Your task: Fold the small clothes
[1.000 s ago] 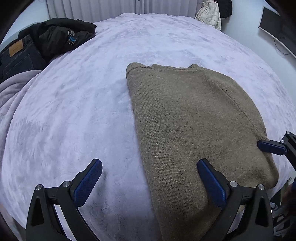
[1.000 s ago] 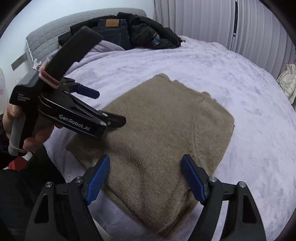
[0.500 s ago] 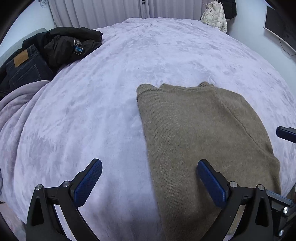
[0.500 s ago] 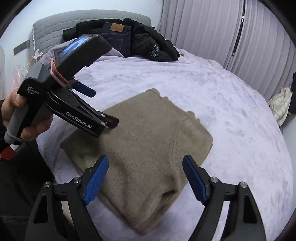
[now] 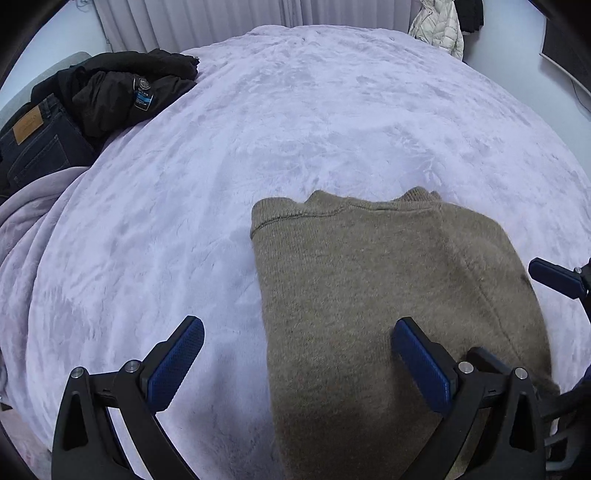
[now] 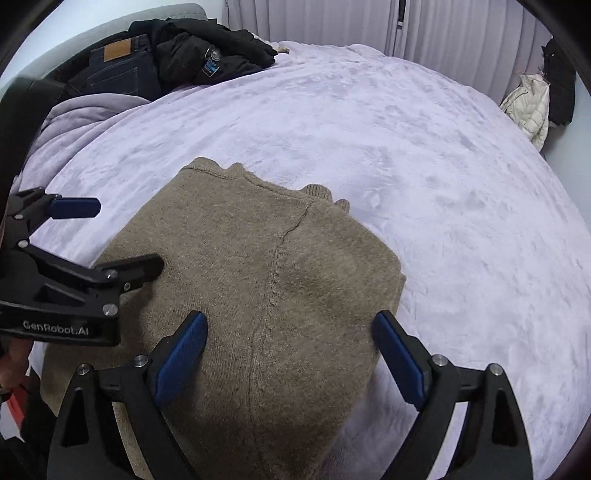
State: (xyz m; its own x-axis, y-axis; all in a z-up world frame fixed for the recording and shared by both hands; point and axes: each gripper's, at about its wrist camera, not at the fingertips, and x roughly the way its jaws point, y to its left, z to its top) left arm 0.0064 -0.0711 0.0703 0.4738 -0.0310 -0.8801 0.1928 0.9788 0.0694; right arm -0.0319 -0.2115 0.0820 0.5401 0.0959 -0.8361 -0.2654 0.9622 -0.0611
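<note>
A folded olive-brown knit sweater point(image 5: 384, 295) point(image 6: 266, 280) lies flat on the lavender plush bedspread point(image 5: 295, 122), near its front edge. My left gripper point(image 5: 295, 336) hovers open over the sweater's left border, one pad above bare blanket, the other above the knit. My right gripper point(image 6: 290, 332) hangs over the sweater's near right part; its jaws are opening, well apart, with nothing pinched. The left gripper point(image 6: 123, 236) also shows at the left of the right wrist view, above the sweater's left side. A right fingertip point(image 5: 550, 277) pokes in at the right edge of the left wrist view.
A black jacket point(image 5: 125, 88) and dark jeans point(image 5: 33, 144) are heaped at the far left by a grey headboard point(image 6: 110, 26). A crumpled lilac blanket point(image 5: 26, 221) lies beside them. Curtains point(image 6: 369, 26) run along the back; a white puffer coat point(image 6: 528, 107) hangs far right.
Both grippers have pulled back from the sweater, so it sits lower in both views. The right gripper rolled and its jaws spread wider. The sweater has not moved.
</note>
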